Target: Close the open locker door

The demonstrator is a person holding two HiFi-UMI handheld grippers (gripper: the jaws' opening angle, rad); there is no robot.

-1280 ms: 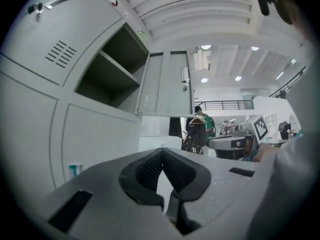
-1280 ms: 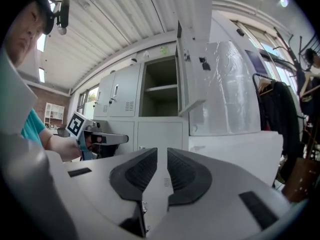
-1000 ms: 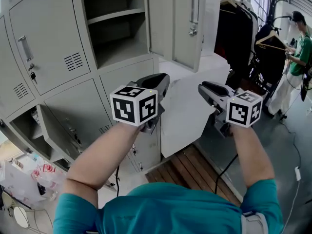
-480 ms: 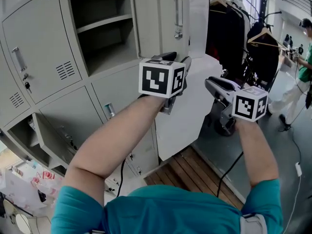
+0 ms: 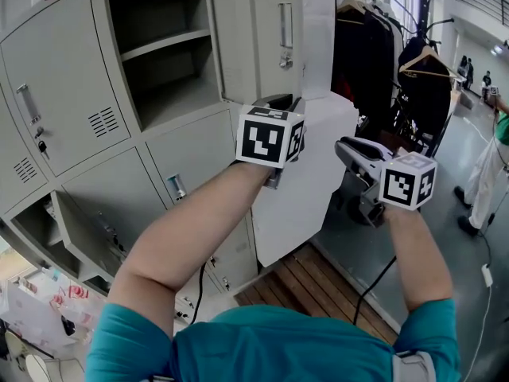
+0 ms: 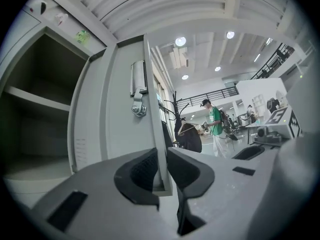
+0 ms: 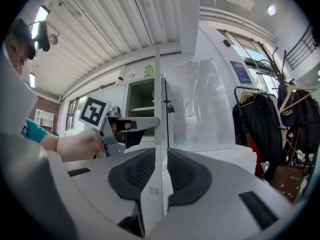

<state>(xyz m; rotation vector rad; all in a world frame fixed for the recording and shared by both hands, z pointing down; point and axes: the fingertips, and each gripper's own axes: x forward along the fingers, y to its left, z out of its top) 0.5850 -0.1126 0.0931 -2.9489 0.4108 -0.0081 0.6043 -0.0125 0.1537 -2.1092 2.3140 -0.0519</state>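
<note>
Locker door [image 5: 248, 50] stands swung out from the open upper compartment [image 5: 163, 78] at the top right of the grey locker bank [image 5: 60, 78], its handle [image 6: 138, 86] on the outward face. The left gripper [image 6: 161, 170] is at the door's lower free corner; its jaws have just been closing, and the door's thin edge stands between the pads, which clamp it from both sides. One shelf [image 5: 163, 42] crosses the compartment. The right gripper [image 7: 161, 170] hangs in the air to the right, well apart from the door, its jaws a narrow gap apart with nothing held. Behind it stands a white plastic-wrapped block [image 5: 306, 181], then a clothes rack [image 5: 374, 46] of dark garments. A wooden pallet [image 5: 310, 281] lies on the floor below.
</note>
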